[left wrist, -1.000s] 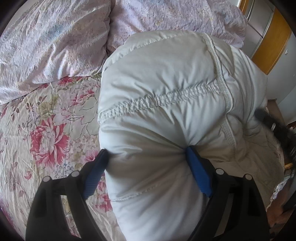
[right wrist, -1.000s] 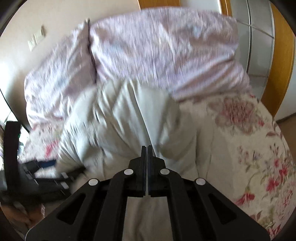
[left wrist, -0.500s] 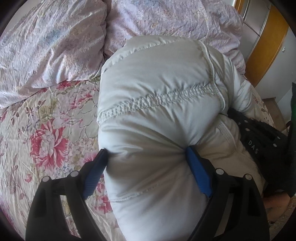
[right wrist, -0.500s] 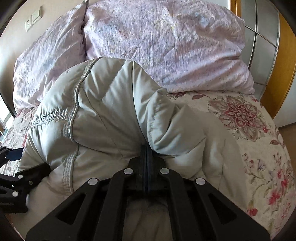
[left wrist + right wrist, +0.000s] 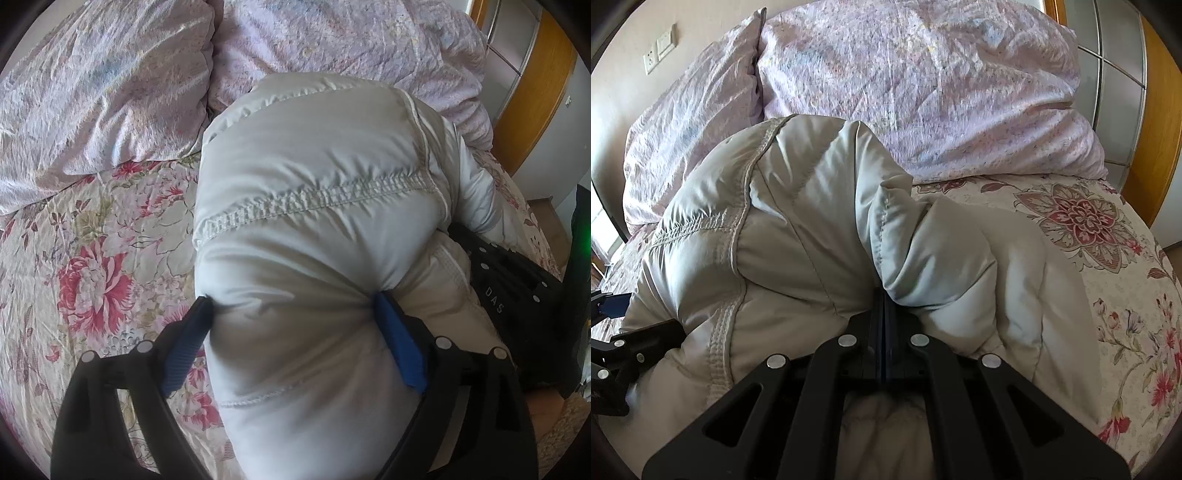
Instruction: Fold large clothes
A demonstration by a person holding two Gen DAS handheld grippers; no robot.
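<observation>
Left tool [image 5: 291, 314] opening, pads still denting puffy jacket [image 5: 314, 206] between them; right tool [image 5: 884, 295] clenched, buried in jacket folds.

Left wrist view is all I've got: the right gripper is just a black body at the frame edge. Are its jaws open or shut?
Observer: Shut. In the right wrist view the right gripper has its fingers pressed together, with the tips tucked into a crease of the jacket.
Operator: Pinching fabric?
Observer: Cannot tell. A puffy fold bulges over the tips and hides them.
Operator: Any bed showing on that side?
Observer: Yes. The floral bedspread shows right of the jacket, running up to the pillow.
</observation>
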